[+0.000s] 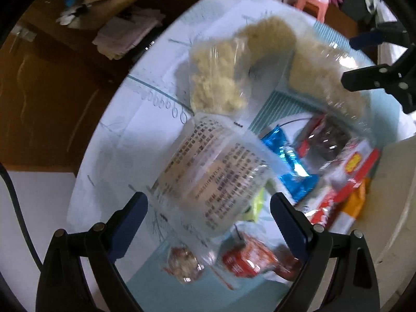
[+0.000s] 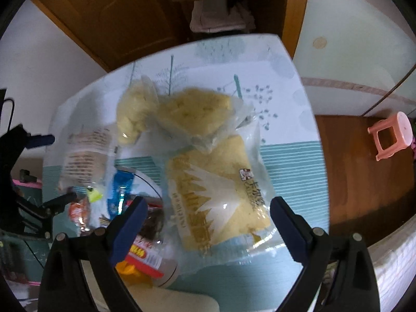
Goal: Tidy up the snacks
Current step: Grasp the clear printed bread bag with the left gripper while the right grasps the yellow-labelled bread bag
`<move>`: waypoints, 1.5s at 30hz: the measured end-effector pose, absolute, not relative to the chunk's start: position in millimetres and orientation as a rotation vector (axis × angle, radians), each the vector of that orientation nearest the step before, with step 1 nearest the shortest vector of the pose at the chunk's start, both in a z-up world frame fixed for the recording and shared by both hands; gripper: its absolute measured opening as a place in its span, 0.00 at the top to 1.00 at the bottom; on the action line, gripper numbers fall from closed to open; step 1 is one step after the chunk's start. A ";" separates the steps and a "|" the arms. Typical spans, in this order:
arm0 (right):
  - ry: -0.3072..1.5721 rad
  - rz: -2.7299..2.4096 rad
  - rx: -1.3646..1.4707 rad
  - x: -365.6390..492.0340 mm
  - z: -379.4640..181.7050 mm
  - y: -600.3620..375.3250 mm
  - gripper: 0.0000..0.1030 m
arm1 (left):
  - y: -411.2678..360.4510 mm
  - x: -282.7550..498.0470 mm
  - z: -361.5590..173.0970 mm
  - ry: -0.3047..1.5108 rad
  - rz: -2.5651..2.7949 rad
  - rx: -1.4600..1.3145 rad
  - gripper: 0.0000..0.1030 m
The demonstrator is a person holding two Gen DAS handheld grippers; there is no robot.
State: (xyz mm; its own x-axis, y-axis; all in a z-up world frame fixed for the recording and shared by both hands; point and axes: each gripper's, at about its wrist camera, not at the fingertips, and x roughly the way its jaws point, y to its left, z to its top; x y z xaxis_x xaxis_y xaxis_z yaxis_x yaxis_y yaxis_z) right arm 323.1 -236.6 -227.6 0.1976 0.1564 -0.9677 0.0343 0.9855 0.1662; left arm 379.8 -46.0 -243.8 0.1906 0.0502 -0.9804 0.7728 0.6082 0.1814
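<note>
At centre frame, right gripper (image 2: 208, 231) w/ jaws wide, empty, over cake bag (image 2: 218, 195); left gripper (image 1: 208, 223) likewise over printed bag (image 1: 210, 171). Pinch edges, not cake.

Both my wrist views are pretty dim and motion-smeared, with the printed clear bag (image 1: 208, 171) basically unreadable. Glare speckles the clear bread bag (image 2: 221, 195), and soft shadows fall on the table (image 1: 109, 156) toward 9 o'clock. Fisheye bends everything, with black corners around the rim.
</note>
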 end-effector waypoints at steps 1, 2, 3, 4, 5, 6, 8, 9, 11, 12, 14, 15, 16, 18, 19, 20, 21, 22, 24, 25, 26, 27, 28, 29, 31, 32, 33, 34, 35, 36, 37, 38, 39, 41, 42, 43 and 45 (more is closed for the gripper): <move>1.379 0.086 0.153 324.2 -233.0 -233.5 0.07 | -46.8 382.3 -250.0 1.305 -0.597 0.804 0.08; 1.384 0.086 0.144 325.0 -236.0 -231.8 0.07 | -47.5 384.7 -256.2 1.310 -0.602 0.811 0.08; 1.389 0.090 0.131 325.7 -240.2 -228.5 0.07 | -48.0 386.0 -260.2 1.307 -0.601 0.820 0.08; 1.393 0.090 0.112 326.5 -243.7 -224.9 0.07 | -48.8 388.1 -265.6 1.306 -0.606 0.830 0.08; 1.395 0.089 0.096 326.8 -246.0 -222.3 0.07 | -49.3 389.4 -268.6 1.307 -0.608 0.836 0.08; 1.397 0.086 0.076 327.0 -248.7 -219.1 0.05 | -49.9 391.7 -273.3 1.308 -0.606 0.845 0.08; 1.405 0.084 0.050 327.9 -252.9 -214.1 0.02 | -50.8 394.9 -278.2 1.309 -0.601 0.852 0.07; 1.411 0.080 0.034 328.7 -254.7 -211.6 0.02 | -51.3 397.0 -280.7 1.312 -0.603 0.850 0.05; 1.424 0.070 0.001 331.2 -257.9 -207.4 0.00 | -52.8 400.9 -283.5 1.315 -0.605 0.836 0.03; 1.436 0.060 -0.005 333.1 -259.7 -206.5 0.00 | -53.4 403.7 -285.3 1.319 -0.604 0.824 0.03; 1.459 0.036 -0.011 337.7 -262.8 -206.4 0.00 | -54.6 409.9 -290.2 1.346 -0.598 0.785 0.03; 1.478 0.029 0.001 339.7 -265.7 -207.0 0.00 | -54.4 412.6 -294.5 1.364 -0.587 0.768 0.03; 1.501 0.020 0.021 342.6 -270.0 -208.4 0.00 | -53.0 415.4 -298.1 1.377 -0.583 0.757 0.02; 1.525 0.018 0.068 349.6 -277.2 -213.7 0.01 | -50.0 420.6 -299.1 1.397 -0.590 0.690 0.05; 1.523 0.022 0.077 350.0 -277.2 -214.7 0.02 | -48.4 421.4 -299.5 1.405 -0.590 0.669 0.08; 1.521 0.029 0.082 349.5 -276.1 -215.9 0.02 | -46.1 422.7 -299.9 1.414 -0.592 0.640 0.10; 1.517 0.035 0.088 348.5 -274.8 -216.9 0.04 | -44.0 423.9 -299.9 1.417 -0.594 0.617 0.12; 1.514 0.038 0.094 347.9 -274.0 -217.2 0.06 | -42.0 425.7 -299.5 1.417 -0.593 0.603 0.18; 1.510 0.041 0.094 346.9 -271.8 -217.4 0.09 | -38.7 427.9 -298.1 1.408 -0.574 0.584 0.24; 1.507 0.040 0.100 346.2 -270.9 -217.9 0.10 | -36.7 428.5 -296.8 1.405 -0.560 0.568 0.26; 1.506 0.040 0.104 346.0 -270.2 -218.2 0.11 | -34.3 428.8 -295.3 1.406 -0.550 0.546 0.28; 1.502 0.039 0.109 345.4 -268.9 -218.5 0.12 | -32.2 428.3 -293.3 1.404 -0.543 0.525 0.30; 1.497 0.039 0.118 344.3 -267.1 -219.0 0.13 | -28.5 420.8 -288.4 1.401 -0.540 0.513 0.32; 1.494 0.042 0.127 342.9 -265.9 -219.7 0.13 | -25.1 417.3 -284.8 1.399 -0.531 0.499 0.33; 1.486 0.056 0.142 340.4 -262.3 -220.6 0.14 | -12.3 411.9 -281.4 1.395 -0.511 0.477 0.34; 1.481 0.061 0.145 338.6 -260.1 -220.2 0.15 | -9.0 409.2 -279.4 1.392 -0.496 0.467 0.34; 1.476 0.063 0.145 336.1 -257.7 -221.2 0.15 | -5.8 407.0 -277.6 1.389 -0.483 0.459 0.34; 1.469 0.066 0.144 334.8 -253.9 -225.7 0.15 | -4.3 405.4 -275.9 1.384 -0.470 0.452 0.35; 1.459 0.069 0.144 334.2 -250.9 -227.8 0.15 | -1.0 401.9 -272.1 1.373 -0.451 0.441 0.35; 1.446 0.074 0.149 332.2 -246.8 -228.9 0.16 | 2.0 397.7 -267.5 1.364 -0.436 0.429 0.35; 1.435 0.077 0.156 329.0 -242.8 -229.8 0.16 | 1.5 395.4 -262.5 1.355 -0.424 0.414 0.35; 1.419 0.080 0.165 327.1 -236.4 -230.8 0.16 | 3.7 392.2 -256.6 1.342 -0.411 0.395 0.35; 1.402 0.082 0.170 323.5 -228.9 -232.1 0.16 | 6.6 387.7 -249.6 1.328 -0.399 0.378 0.35; 1.366 0.089 0.183 313.3 -214.2 -237.3 0.16 | 12.8 379.6 -234.8 1.300 -0.378 0.357 0.35; 1.344 0.093 0.192 309.5 -205.5 -238.9 0.16 | 16.0 374.7 -227.9 1.286 -0.370 0.350 0.35; 1.327 0.098 0.199 305.5 -198.4 -240.2 0.16 | 17.0 370.2 -219.4 1.270 -0.362 0.343 0.35; 1.284 0.111 0.216 297.8 -178.6 -241.9 0.16 | 22.3 359.3 -199.2 1.238 -0.345 0.316 0.35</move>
State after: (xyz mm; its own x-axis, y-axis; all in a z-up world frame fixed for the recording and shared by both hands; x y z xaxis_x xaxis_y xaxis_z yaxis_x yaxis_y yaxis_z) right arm 297.8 -241.9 -178.6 0.2816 0.2021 -0.9380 0.0376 0.9745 0.2213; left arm 359.3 22.3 -199.2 0.2880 -0.0842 -0.9539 0.4210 0.9058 0.0472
